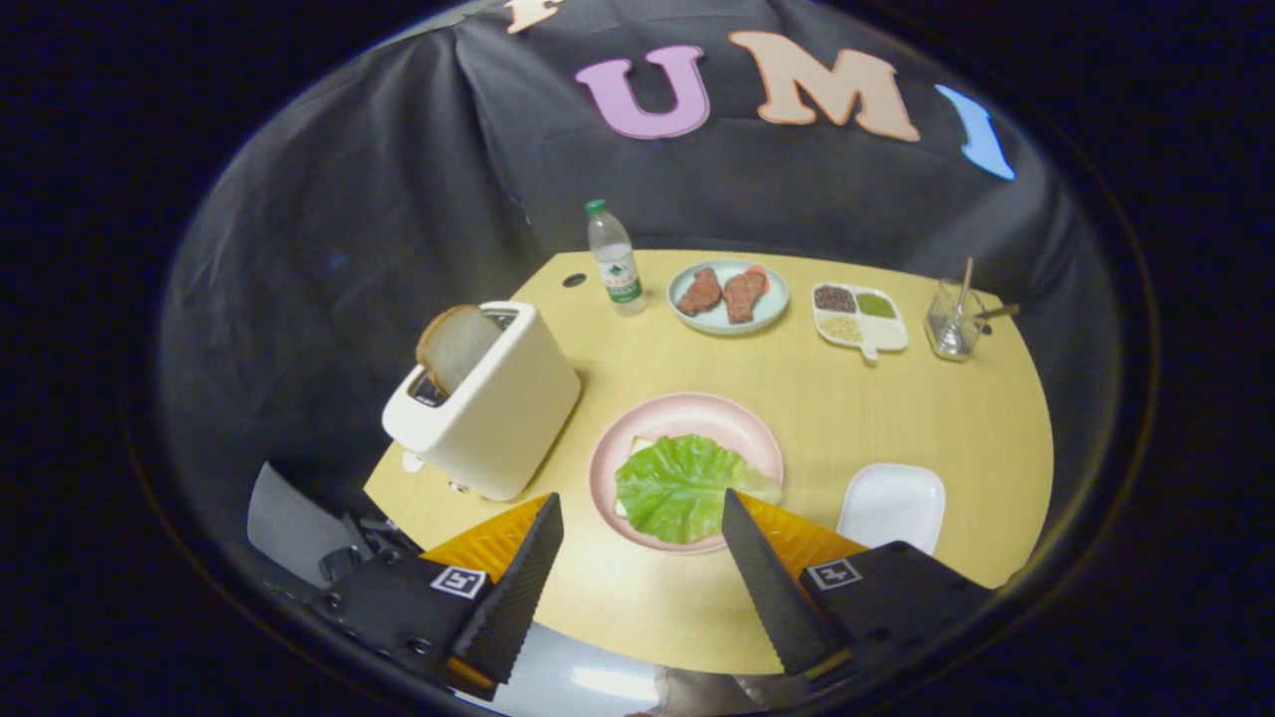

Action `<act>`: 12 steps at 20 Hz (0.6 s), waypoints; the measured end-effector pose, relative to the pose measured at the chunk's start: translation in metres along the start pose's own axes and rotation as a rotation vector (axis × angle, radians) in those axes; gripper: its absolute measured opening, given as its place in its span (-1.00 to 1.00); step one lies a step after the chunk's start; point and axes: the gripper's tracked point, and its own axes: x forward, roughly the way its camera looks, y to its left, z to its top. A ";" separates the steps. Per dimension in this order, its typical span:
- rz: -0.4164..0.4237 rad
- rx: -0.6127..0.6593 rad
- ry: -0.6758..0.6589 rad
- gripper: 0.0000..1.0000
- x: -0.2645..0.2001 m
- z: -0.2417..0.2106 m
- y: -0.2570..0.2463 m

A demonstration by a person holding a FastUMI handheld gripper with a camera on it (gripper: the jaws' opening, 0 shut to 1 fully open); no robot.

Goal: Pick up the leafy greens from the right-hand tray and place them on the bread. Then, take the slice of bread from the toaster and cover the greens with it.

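The gripper (637,523) is spread apart, empty, above the leafy greens (680,486). The toaster (488,403) holds a bread slice (455,344) at ten o'clock. The water bottle (615,257) label is unreadable.

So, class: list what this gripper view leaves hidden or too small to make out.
- Bread under the lettuce leaf on the pink plate: only a sliver shows beside the leaf.
- Lower part of the bread slice: inside the toaster.
- Divided dish: contents too small to identify.
- Open tongs: nothing between them.

Leafy greens (681,486) lie flat on the bread (637,447) in the pink plate (687,410). A bread slice (455,346) stands tilted in the toaster (485,400). White tray (892,506) sits right of the plate.
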 end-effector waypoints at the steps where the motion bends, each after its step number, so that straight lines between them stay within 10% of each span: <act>1: 0.001 -0.027 -0.018 1.00 -0.005 0.009 0.013; 12: -0.022 -0.151 -0.099 1.00 0.021 0.088 0.168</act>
